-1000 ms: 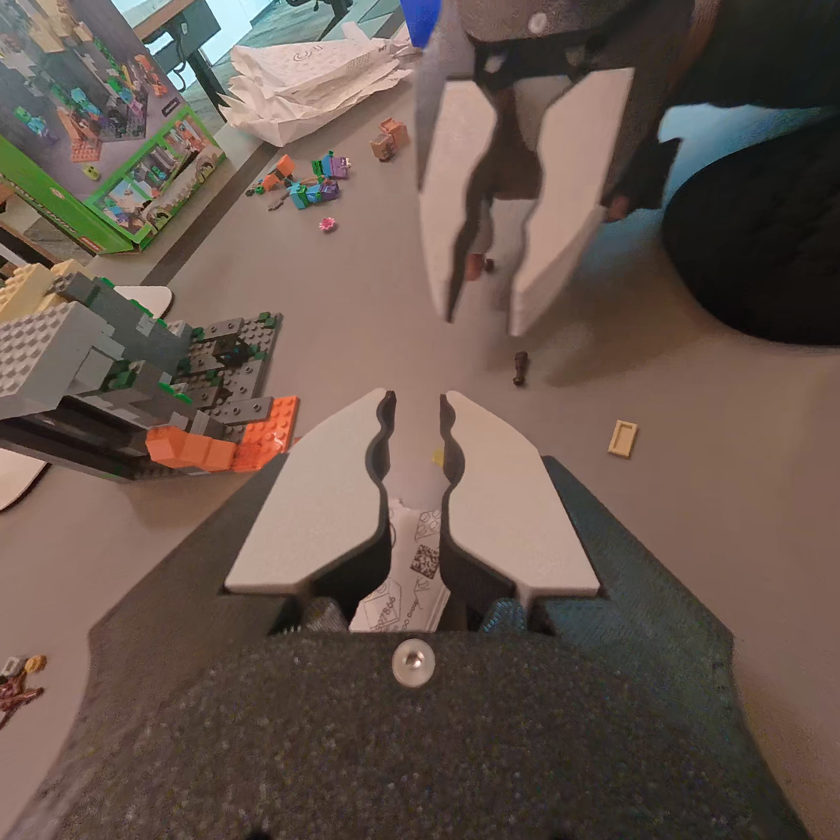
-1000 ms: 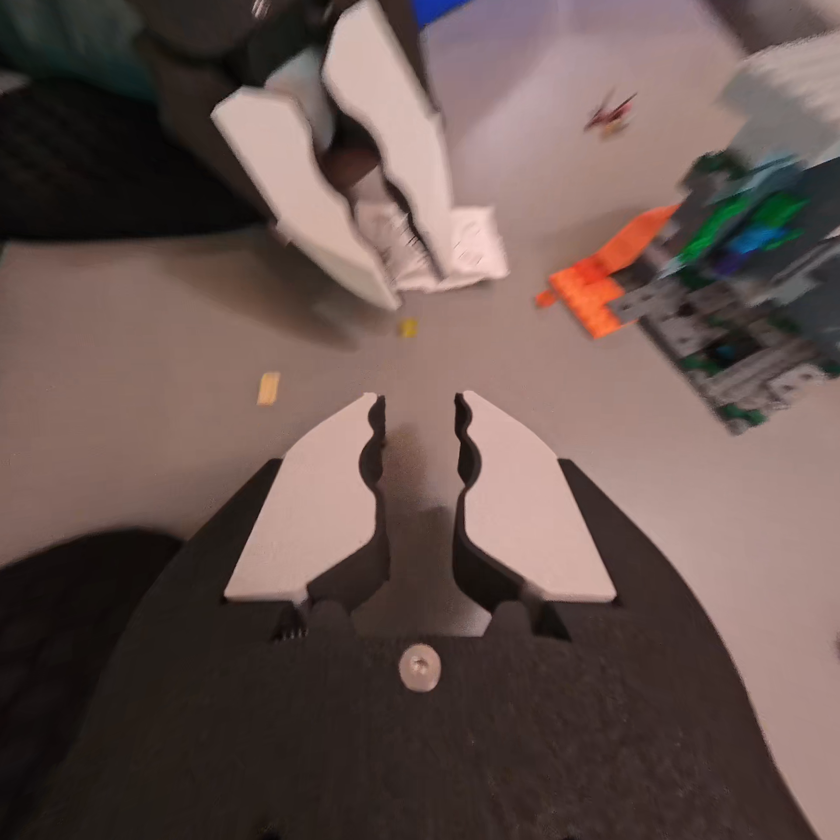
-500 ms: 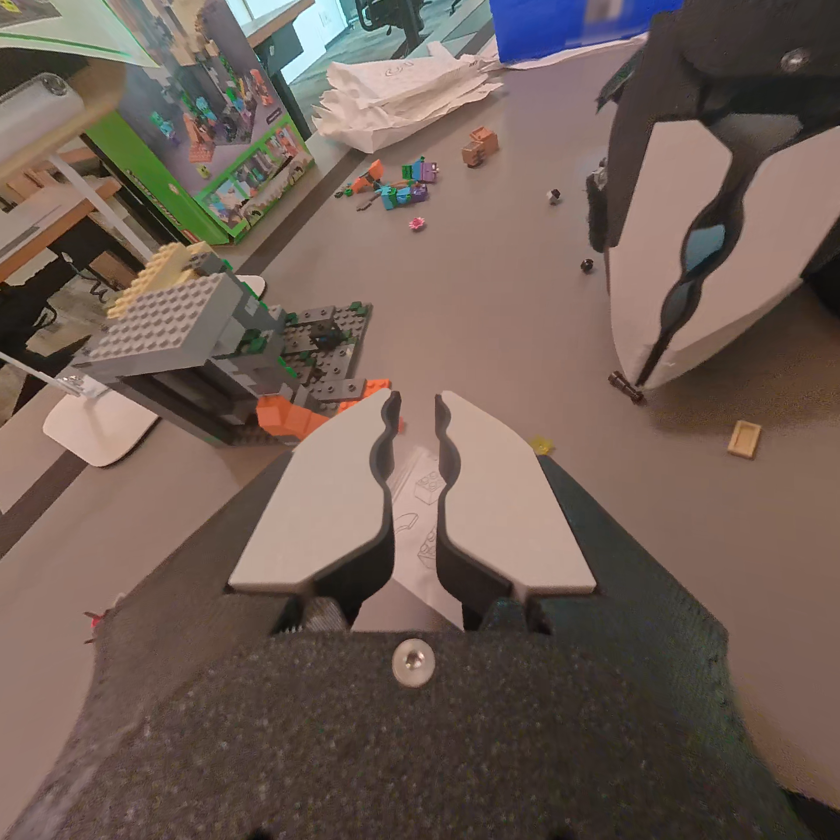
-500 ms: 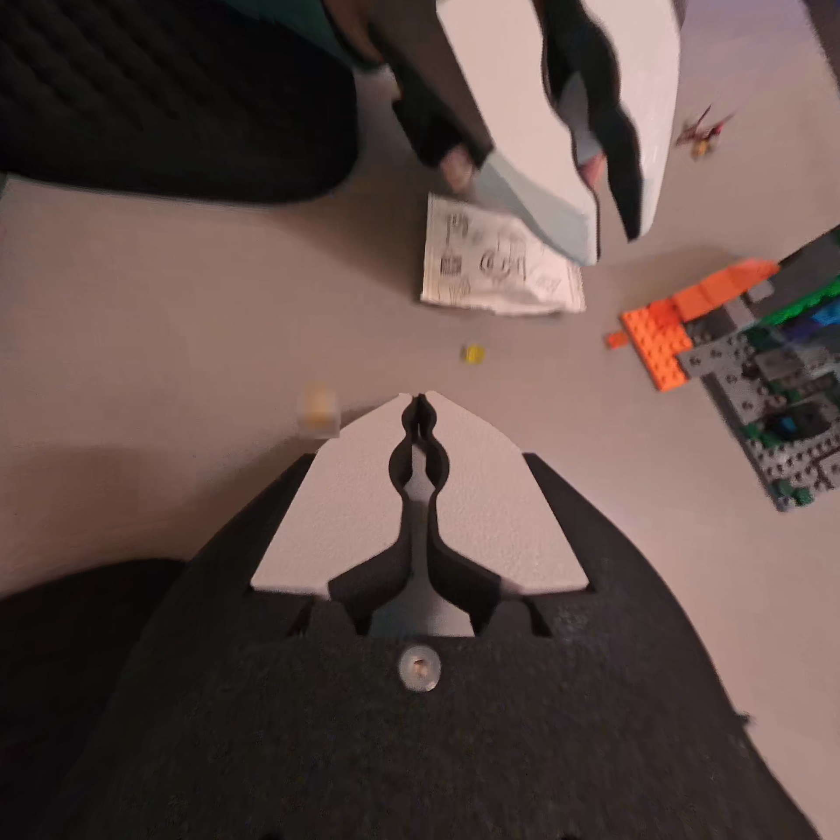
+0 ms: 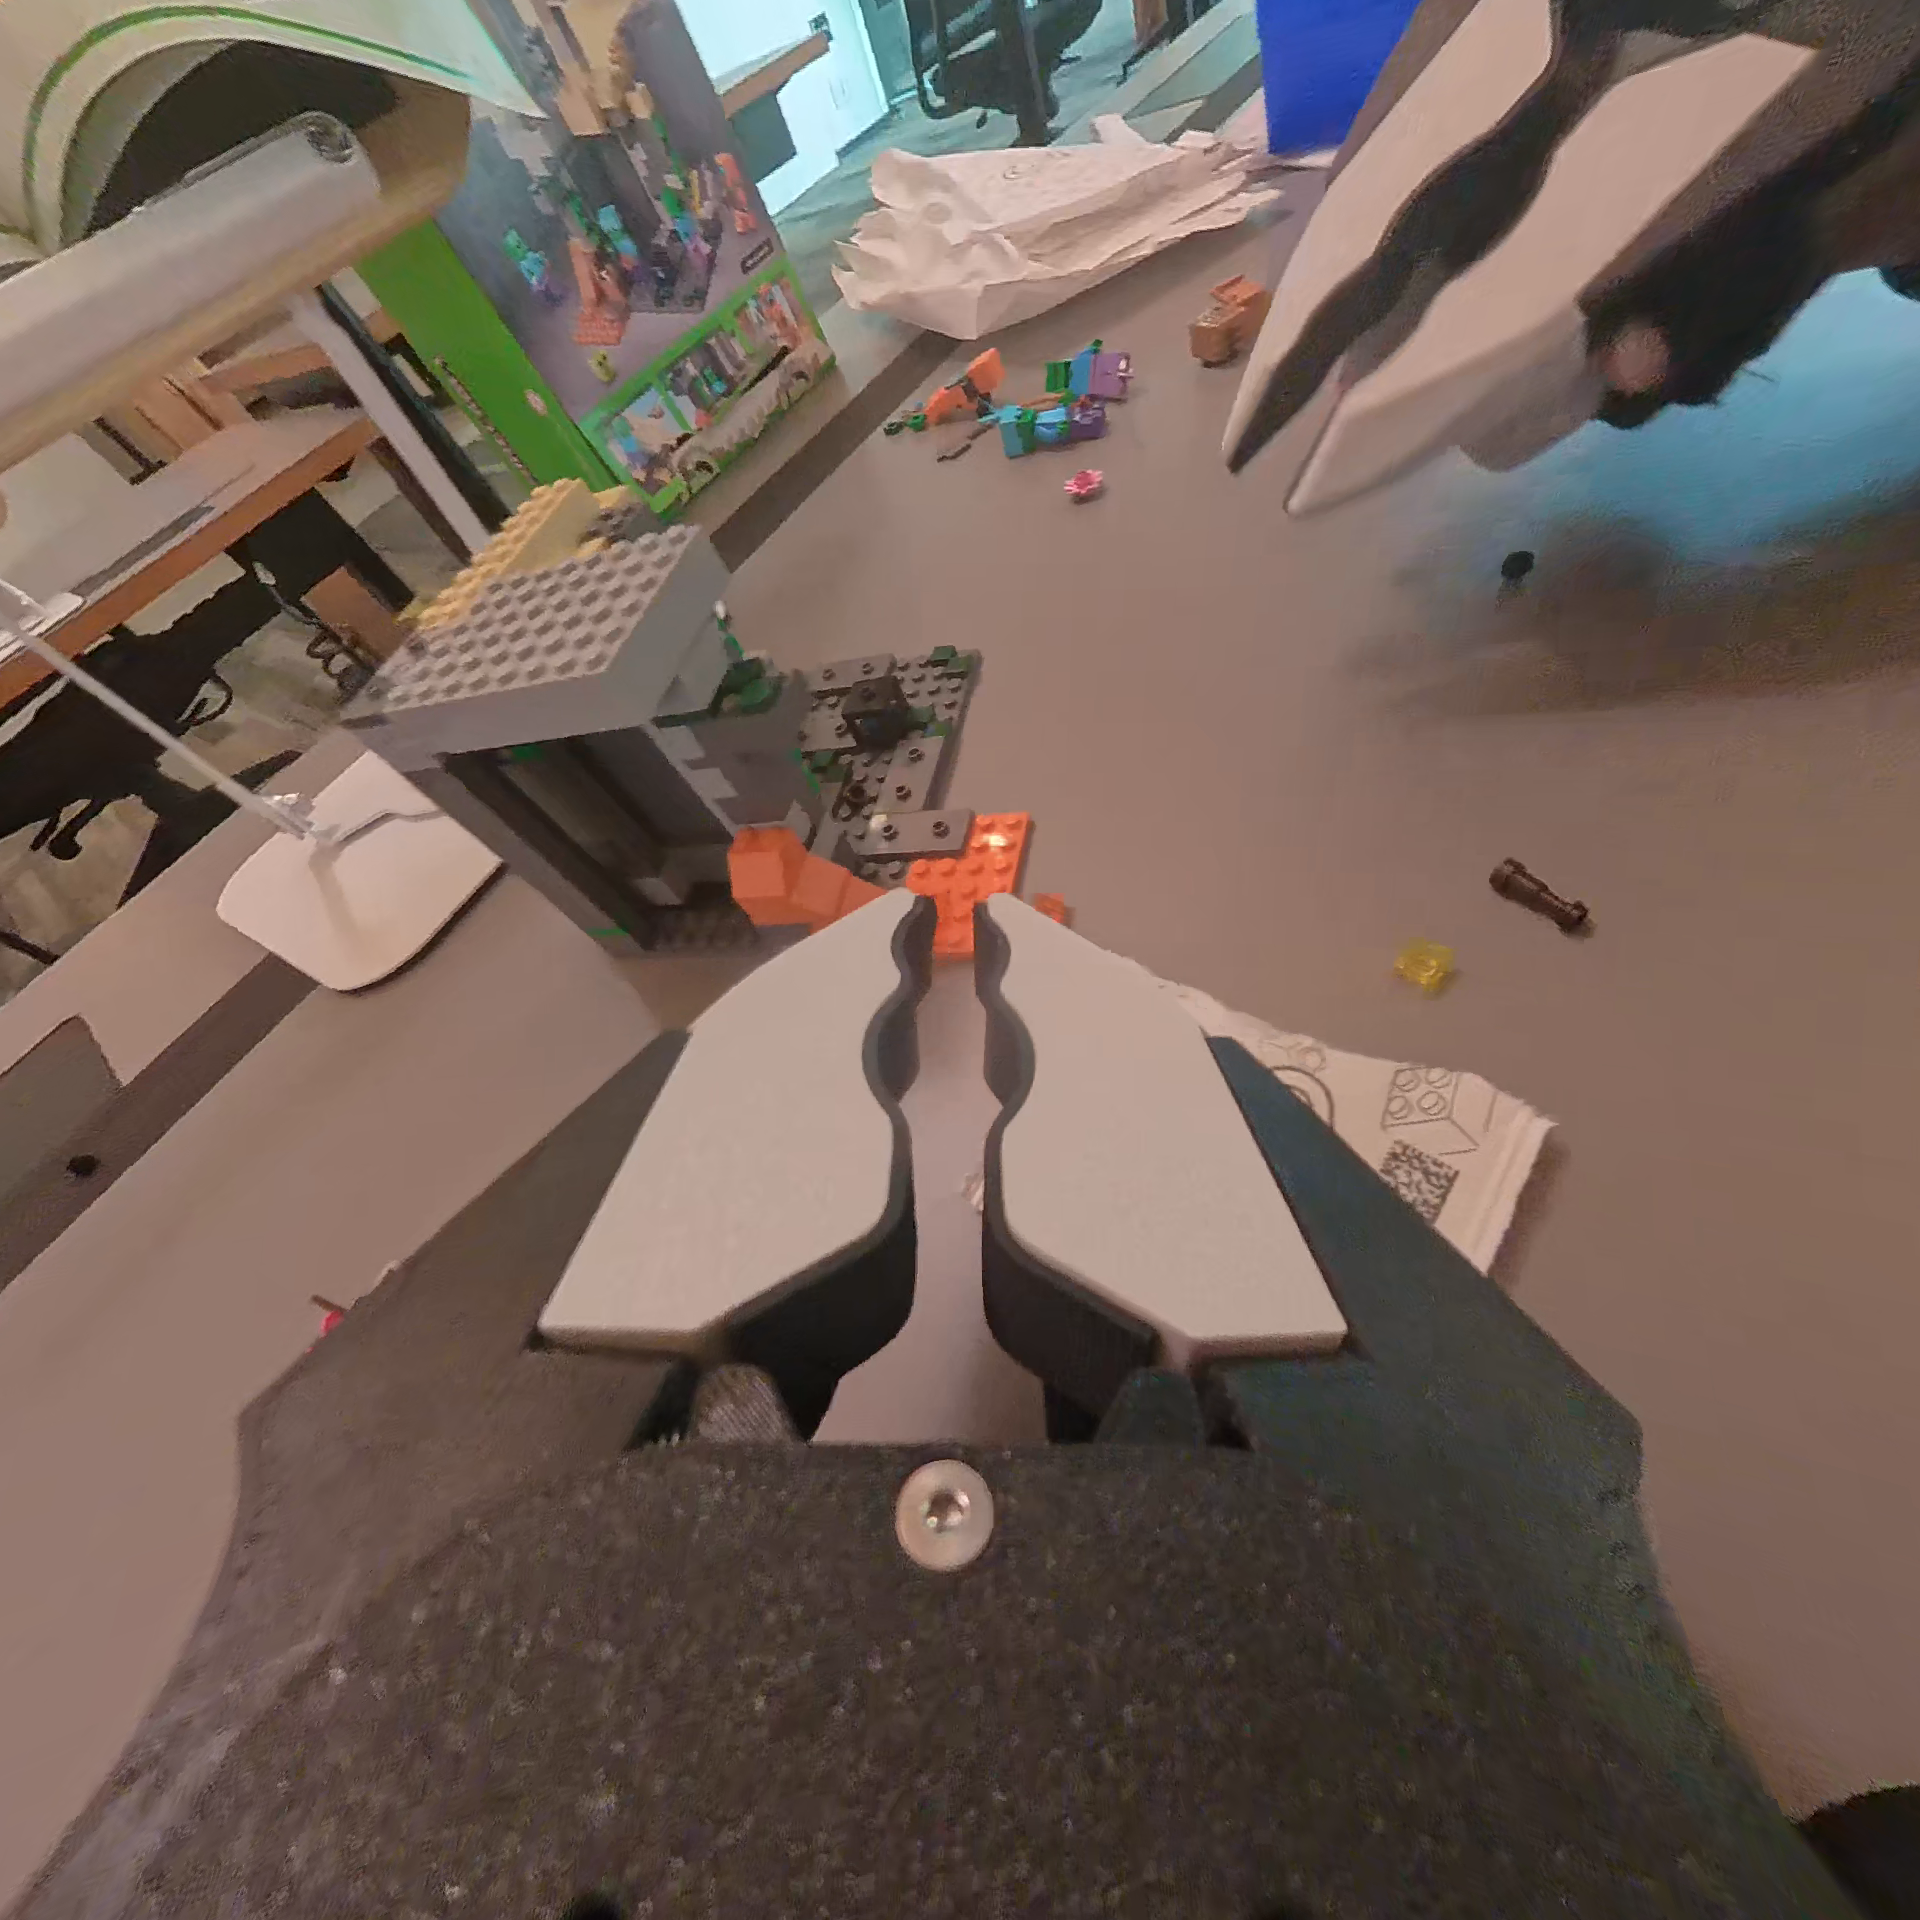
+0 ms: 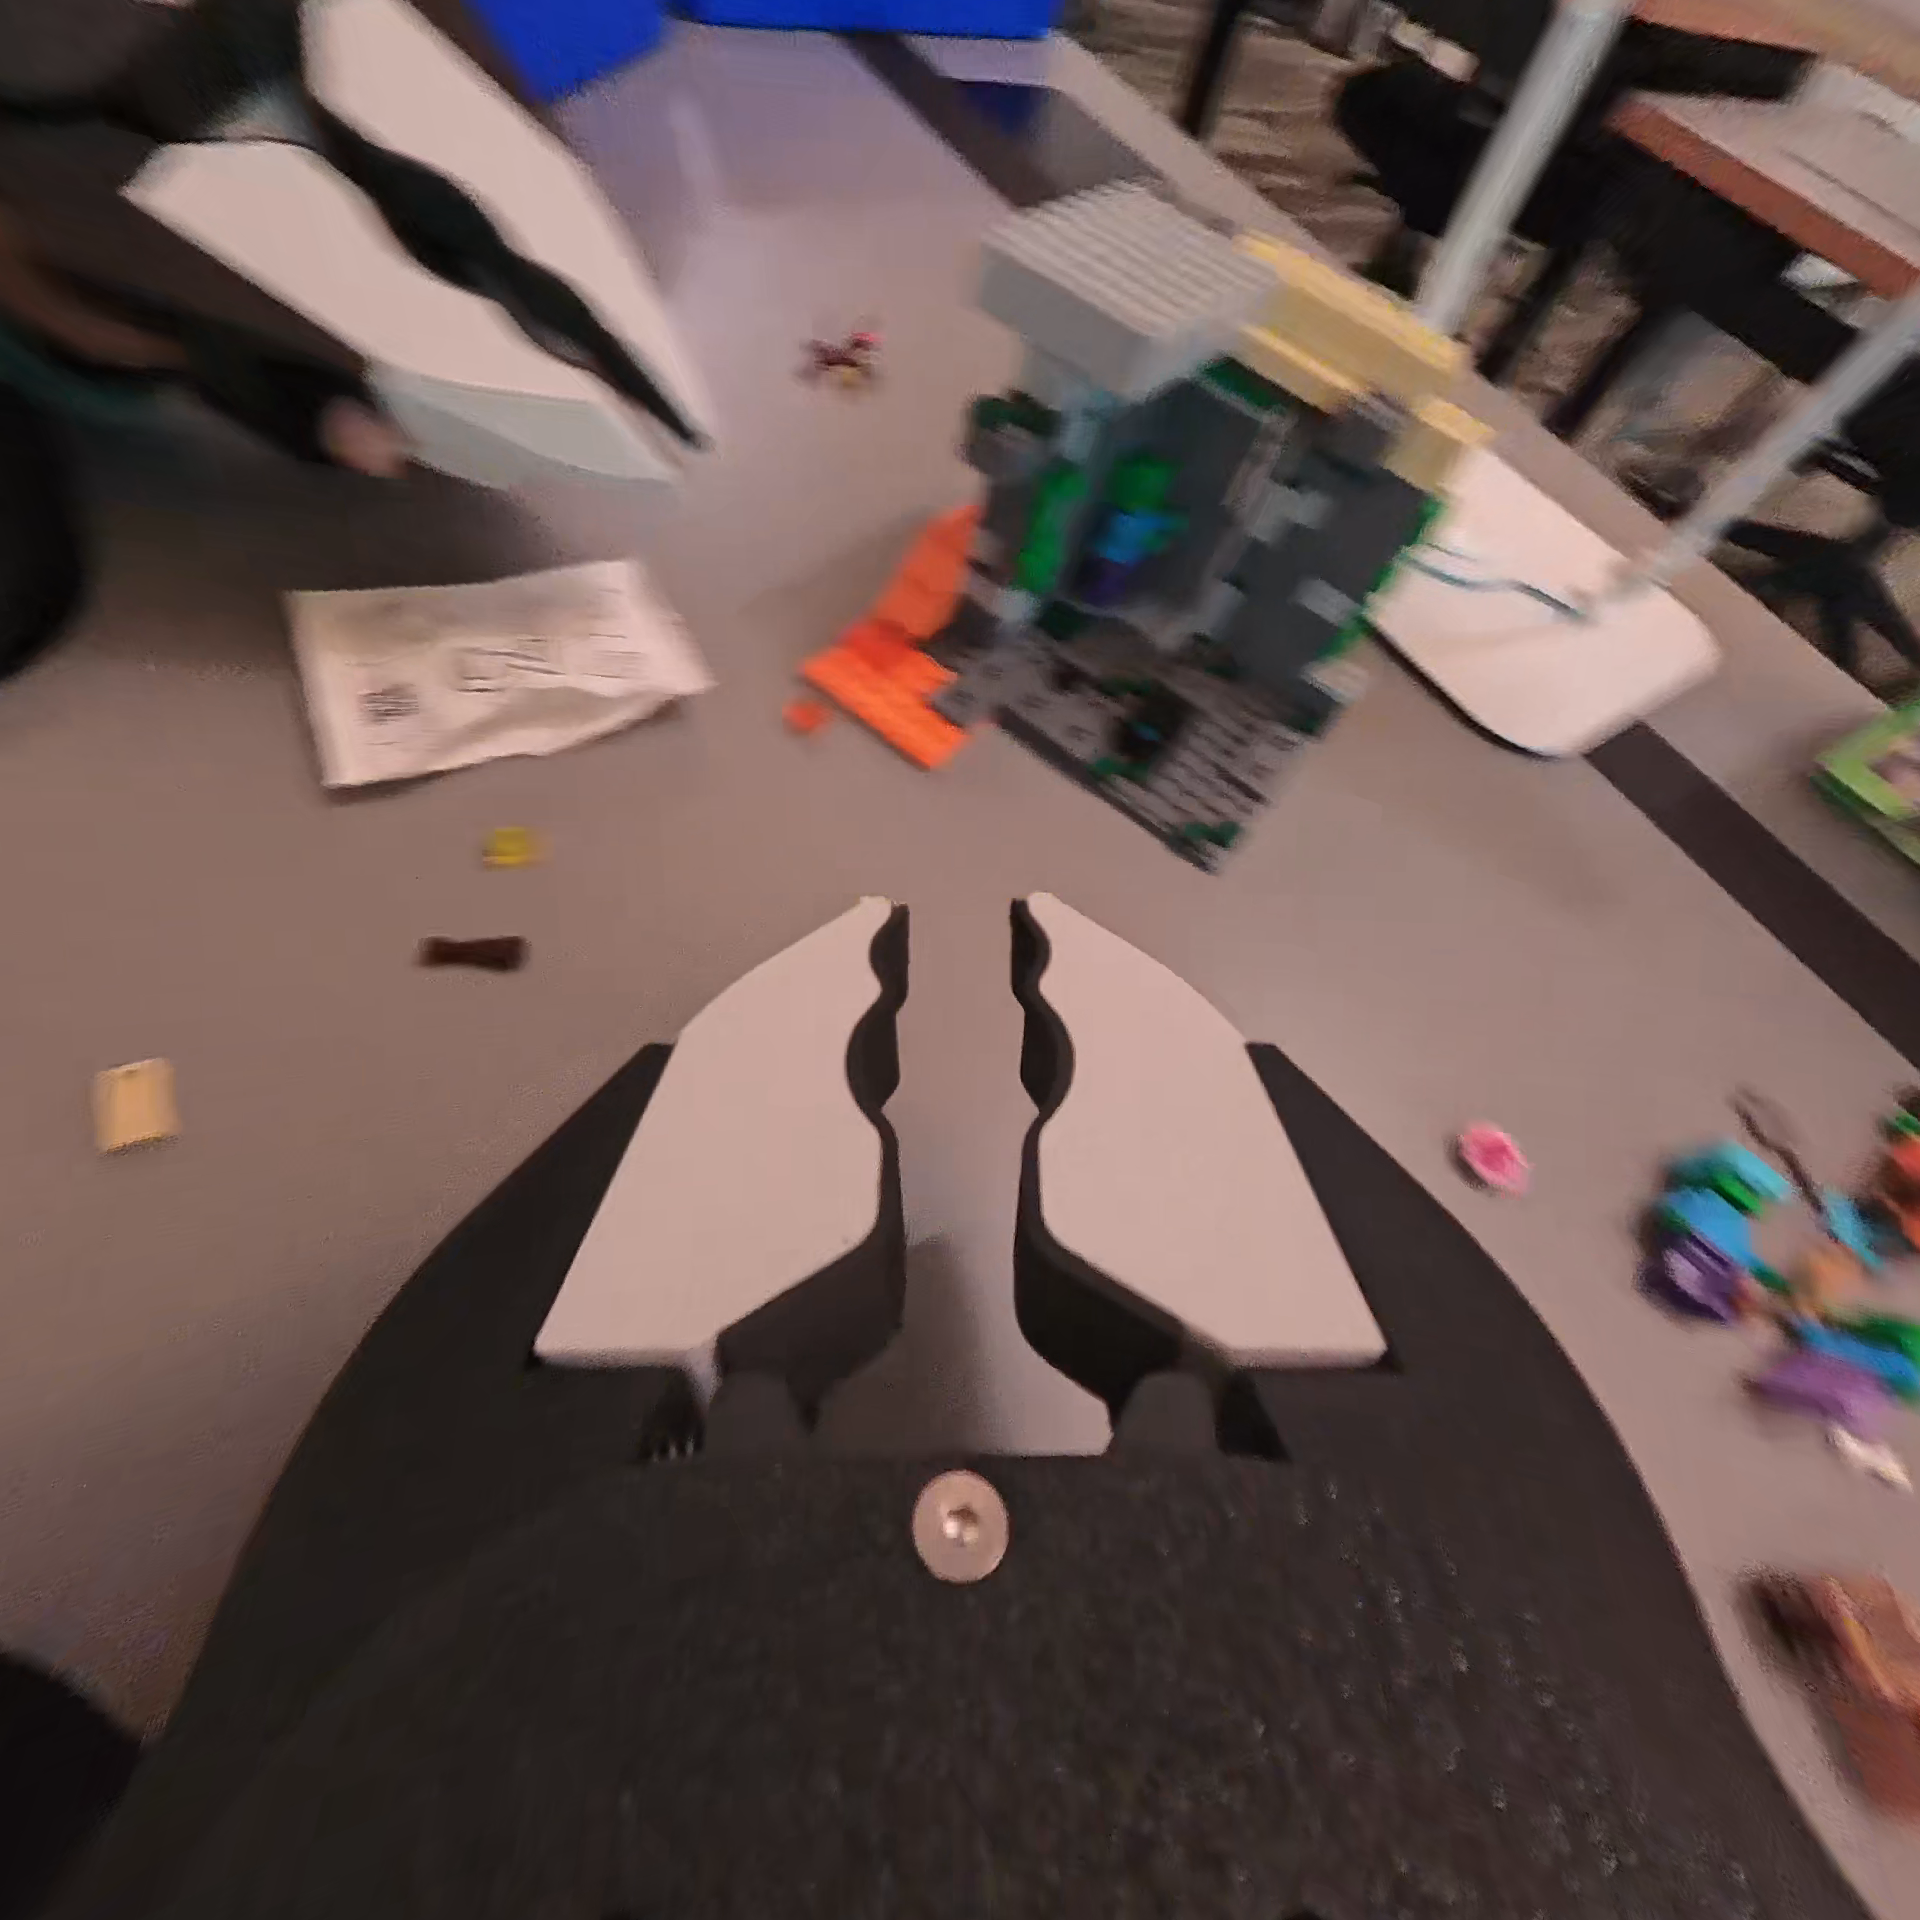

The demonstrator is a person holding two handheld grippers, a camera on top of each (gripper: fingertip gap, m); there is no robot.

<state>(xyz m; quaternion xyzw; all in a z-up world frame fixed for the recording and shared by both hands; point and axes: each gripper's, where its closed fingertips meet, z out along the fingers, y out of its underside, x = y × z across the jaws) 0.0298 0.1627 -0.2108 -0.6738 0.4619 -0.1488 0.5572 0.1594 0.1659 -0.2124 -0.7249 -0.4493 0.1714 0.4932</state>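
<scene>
1. While both hover above the grey table [image 5: 1351, 748], the left gripper [image 5: 951, 914] has its jaws slightly apart and empty, tips beside the orange plate [image 5: 971, 868].
2. Right gripper [image 6: 958, 914]: jaws parted, empty; brown rod [image 6: 473, 951] nearest.

1. The left wrist view looks forward along its own fingers, low over the grey table [image 5: 1195, 727], facing the brick model [image 5: 623, 727] close ahead.
2. The right wrist view, blurred, faces the same brick model [image 6: 1174, 520] from the opposite side, somewhat farther off.
3. Both views share the printed sheet [image 5: 1434, 1143] [image 6: 488, 665].
</scene>
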